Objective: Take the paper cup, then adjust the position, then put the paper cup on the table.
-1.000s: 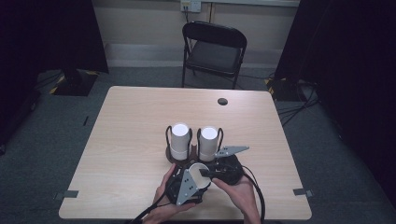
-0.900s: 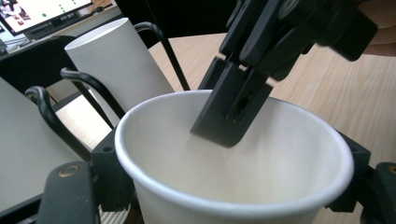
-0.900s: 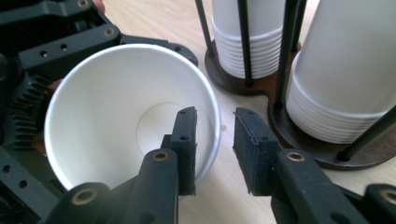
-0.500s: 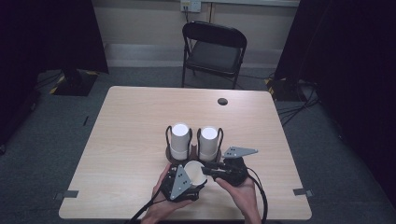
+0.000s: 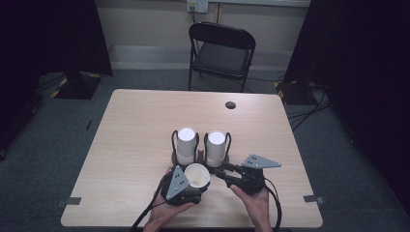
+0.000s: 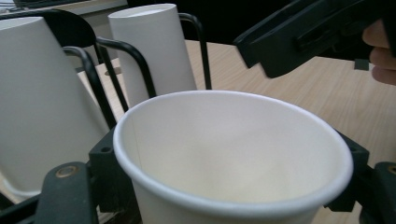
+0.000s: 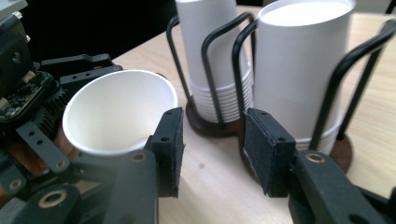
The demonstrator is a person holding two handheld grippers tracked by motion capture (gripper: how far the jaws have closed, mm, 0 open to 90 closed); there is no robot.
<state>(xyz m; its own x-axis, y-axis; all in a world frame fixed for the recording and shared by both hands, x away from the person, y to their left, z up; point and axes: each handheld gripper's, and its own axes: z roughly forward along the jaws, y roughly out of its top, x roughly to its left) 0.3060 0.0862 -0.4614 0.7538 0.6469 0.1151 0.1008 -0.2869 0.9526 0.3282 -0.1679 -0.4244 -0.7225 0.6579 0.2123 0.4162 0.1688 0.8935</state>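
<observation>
A single white paper cup (image 5: 197, 175) stands mouth up in my left gripper (image 5: 195, 182), whose jaws are shut on its sides (image 6: 233, 154). My right gripper (image 5: 221, 172) sits just right of the cup, apart from it. Its jaws have just been opening and hold nothing (image 7: 212, 149). The held cup (image 7: 116, 112) lies left of the right gripper's left pad. Behind both grippers stand two stacks of upturned white cups, the left stack (image 5: 186, 144) and the right stack (image 5: 215, 147), each in a black wire holder (image 7: 219, 60). The right stack (image 7: 299, 70) is closest to my right gripper.
The wooden table (image 5: 140, 121) has a dark round grommet (image 5: 230, 105) near its far edge. A black folding chair (image 5: 222, 53) stands beyond the table. Cables trail from both grippers off the near edge. Dark curtains hang at both sides.
My right gripper has drawn away to the right from the cup and its jaws have widened. The left gripper has shifted slightly left with the cup in it.
</observation>
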